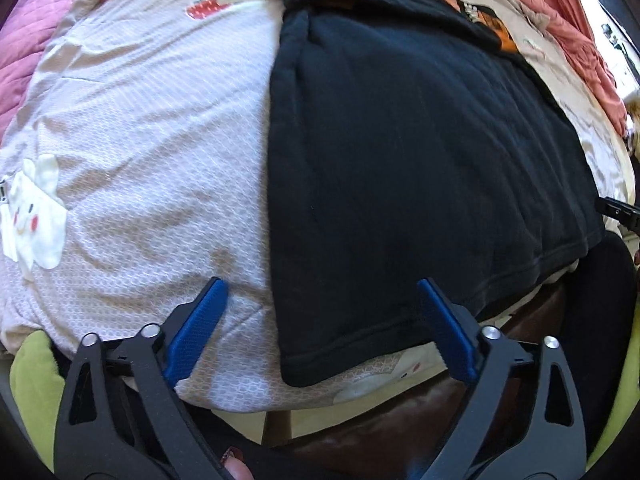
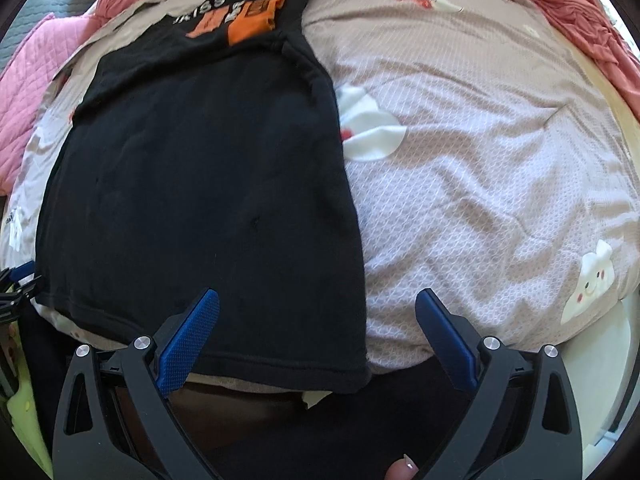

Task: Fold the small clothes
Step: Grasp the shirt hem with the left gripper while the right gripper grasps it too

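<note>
A black T-shirt [image 2: 208, 200] lies on the bed's patterned quilt [image 2: 480, 200], already narrowed into a long strip, its orange print at the far end and its hem at the near edge of the bed. The left tool [image 1: 320, 320] hangs spread wide and empty over the hem's left corner; the right tool [image 2: 316, 332] is likewise released over the right corner. Risk: pinching only the top layer, or catching quilt too, would skew the fold.

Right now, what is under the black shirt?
The black shirt lies on a light patterned bedspread, which shows all around it, with white cartoon patches. Whatever bedspread pictures sit directly beneath the shirt are covered.
</note>
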